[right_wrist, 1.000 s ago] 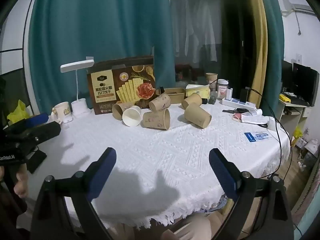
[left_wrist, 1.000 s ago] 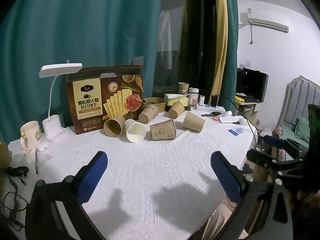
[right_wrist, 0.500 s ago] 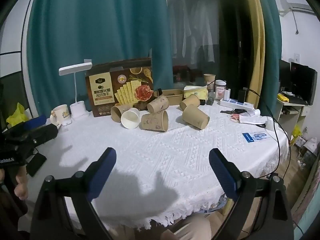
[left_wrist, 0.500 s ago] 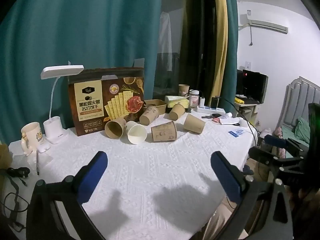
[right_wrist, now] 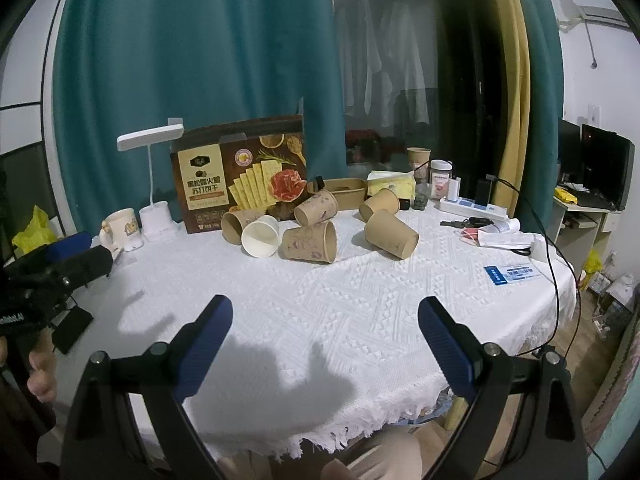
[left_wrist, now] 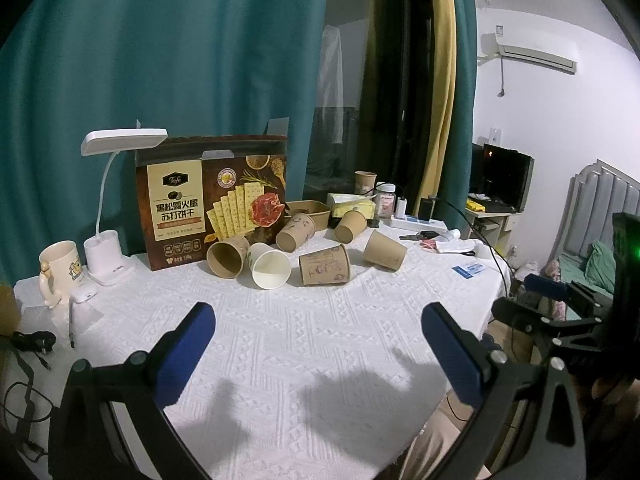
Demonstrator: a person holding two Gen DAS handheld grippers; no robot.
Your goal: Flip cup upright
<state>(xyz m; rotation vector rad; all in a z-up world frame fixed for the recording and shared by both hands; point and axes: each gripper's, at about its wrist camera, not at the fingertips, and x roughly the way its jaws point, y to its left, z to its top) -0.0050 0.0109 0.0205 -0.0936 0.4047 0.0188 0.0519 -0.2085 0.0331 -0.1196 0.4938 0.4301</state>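
I hold both grippers wide open and empty over the near half of the white tablecloth (left_wrist: 304,344), well short of the paper cups. Against the views from 1 second ago, both cameras have lifted and tipped slightly, so the cup cluster sits a little lower in frame, but the gap to it has hardly closed; I judge the approach barely begun and no cup yet chosen. 6 cups lie on their sides in front of the cracker box (left_wrist: 212,200): a brown cup (left_wrist: 226,255) touching a white-lined cup (left_wrist: 269,266), a printed cup (left_wrist: 325,265) just beside that, a plain brown cup (left_wrist: 385,250) apart to the right, and 2 more behind. The left gripper (left_wrist: 316,344) and right gripper (right_wrist: 325,340) have bare cloth ahead of them. The right gripper sits close to the fringed table edge (right_wrist: 320,440). A desk lamp (left_wrist: 116,184) and mug (left_wrist: 60,268) crowd the left side, and a black cable (right_wrist: 548,256) and blue card (right_wrist: 512,274) lie to the right, so I judge the middle the clearest lane.
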